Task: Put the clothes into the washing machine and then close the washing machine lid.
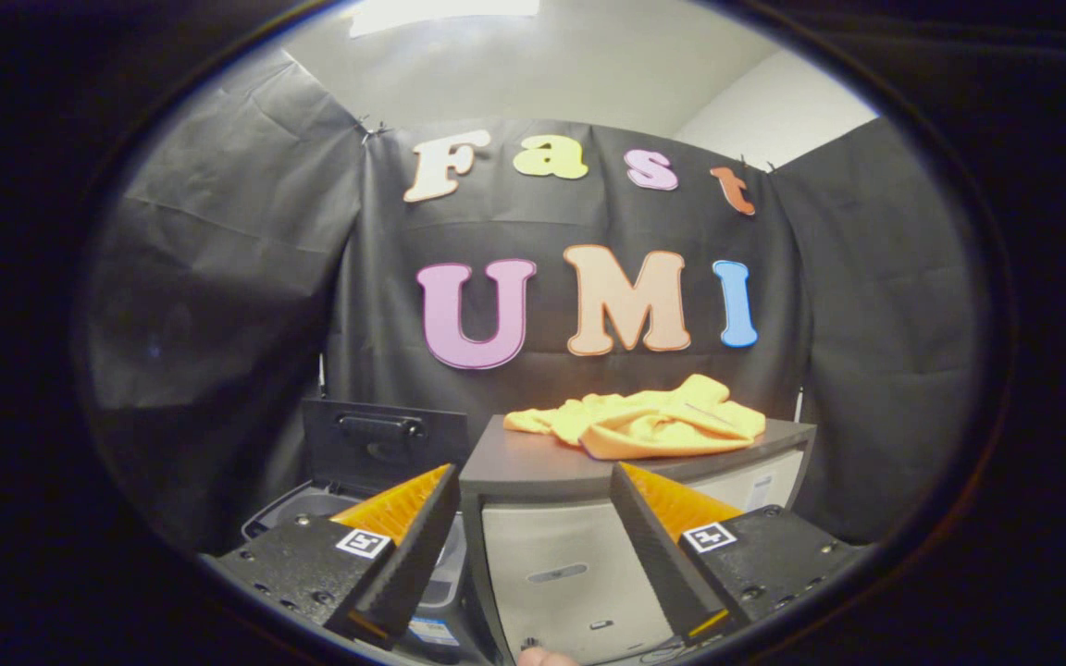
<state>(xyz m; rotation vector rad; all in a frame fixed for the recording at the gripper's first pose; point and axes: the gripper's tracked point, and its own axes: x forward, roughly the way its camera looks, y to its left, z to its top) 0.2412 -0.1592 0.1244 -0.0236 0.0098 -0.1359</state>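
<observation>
Claw [533, 518] fingers spread apart, holding nothing; crumpled yellow cloth garment [646, 425] lies beyond them atop a dark-topped cabinet [533, 467], open-lidded washing machine [376, 453] ahead-left.

Claw [533, 490] held level, fingers spread wide (gripping nothing).
</observation>
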